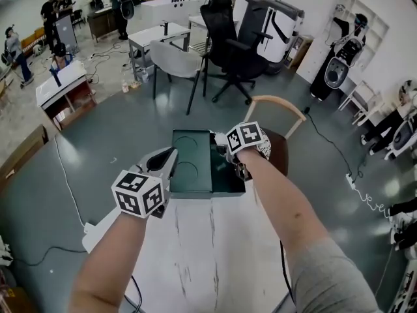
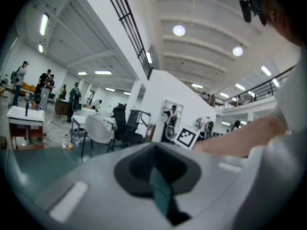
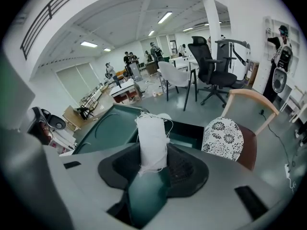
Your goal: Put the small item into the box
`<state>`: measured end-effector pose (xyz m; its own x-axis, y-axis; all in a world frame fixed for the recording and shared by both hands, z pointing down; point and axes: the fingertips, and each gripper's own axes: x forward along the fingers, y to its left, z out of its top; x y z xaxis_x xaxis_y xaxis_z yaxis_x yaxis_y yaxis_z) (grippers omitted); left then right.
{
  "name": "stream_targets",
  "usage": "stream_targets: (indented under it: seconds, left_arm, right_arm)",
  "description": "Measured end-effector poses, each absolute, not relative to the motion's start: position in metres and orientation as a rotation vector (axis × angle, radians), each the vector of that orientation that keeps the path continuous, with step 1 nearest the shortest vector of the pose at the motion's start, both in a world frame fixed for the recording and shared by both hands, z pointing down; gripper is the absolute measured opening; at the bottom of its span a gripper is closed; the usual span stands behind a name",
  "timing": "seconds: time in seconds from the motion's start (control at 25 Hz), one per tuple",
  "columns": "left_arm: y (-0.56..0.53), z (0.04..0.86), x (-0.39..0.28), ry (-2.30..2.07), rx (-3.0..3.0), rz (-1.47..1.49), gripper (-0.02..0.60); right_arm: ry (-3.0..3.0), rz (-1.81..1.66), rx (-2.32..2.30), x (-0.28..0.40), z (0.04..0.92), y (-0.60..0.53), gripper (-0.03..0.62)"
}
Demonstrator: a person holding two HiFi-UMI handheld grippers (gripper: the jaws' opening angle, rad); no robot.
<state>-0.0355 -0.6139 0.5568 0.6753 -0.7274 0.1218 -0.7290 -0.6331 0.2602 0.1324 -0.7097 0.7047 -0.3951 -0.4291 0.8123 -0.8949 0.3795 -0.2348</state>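
One white roll — in right gripper

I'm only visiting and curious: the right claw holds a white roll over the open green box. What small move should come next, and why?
Probably ease the right claw a little lower. It grips the frayed white roll just above the open compartment of the green box, the left claw pinches the lid open, and the roll seems not inside yet.
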Motion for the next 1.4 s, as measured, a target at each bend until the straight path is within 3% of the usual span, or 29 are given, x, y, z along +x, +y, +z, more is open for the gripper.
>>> stream_targets:
  seconds: [1.4]
  left_arm:
    - [-0.631, 0.565, -0.022, -1.135, 2.632, 0.036, 0.005]
  right_arm:
    - [-1.882, 0.908, 1.105, 0.127, 0.725, -0.718, 0.187]
